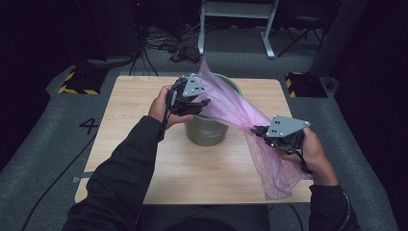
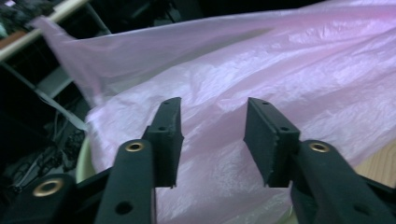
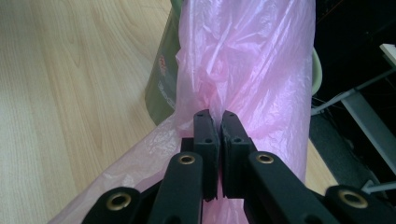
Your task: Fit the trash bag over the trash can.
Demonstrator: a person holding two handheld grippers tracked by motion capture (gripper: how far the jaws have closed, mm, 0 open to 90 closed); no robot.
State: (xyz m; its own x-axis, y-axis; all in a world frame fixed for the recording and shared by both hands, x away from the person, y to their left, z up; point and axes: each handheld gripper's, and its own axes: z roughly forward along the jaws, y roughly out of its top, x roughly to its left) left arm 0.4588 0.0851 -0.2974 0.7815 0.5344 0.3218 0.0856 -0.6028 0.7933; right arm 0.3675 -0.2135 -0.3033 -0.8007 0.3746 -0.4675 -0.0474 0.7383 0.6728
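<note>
One pink plastic bag (image 1: 240, 113), one green bucket (image 1: 206, 130), one wooden desk (image 1: 130, 103), two claws. Bag thin, see-through, pale pink, crinkled all over, with a soft sheen where light catches the folds. Stretched in a long slanting band from above the bucket's mouth at the far middle of the desk down to the near right edge, loose end hanging past that edge. Upper tip pulled up into a point just behind the left claw (image 1: 204, 102). Bucket upright at the desk's centre, dull olive, with a small reddish mark on its side, partly draped by the bag. In the left claw view, left claw (image 2: 212, 135) standing part open, the two black pads apart with the pink sheet (image 2: 280, 70) spread behind the gap and nothing pinched between them. In the right claw view, right claw (image 3: 215, 126) closed tight on a gathered pleat of the bag (image 3: 243, 56), film bunched and creased where the pads meet, bucket wall (image 3: 161, 88) just behind at left. Right claw (image 1: 260, 131) held low over the desk's right side, well apart from the left one.
</note>
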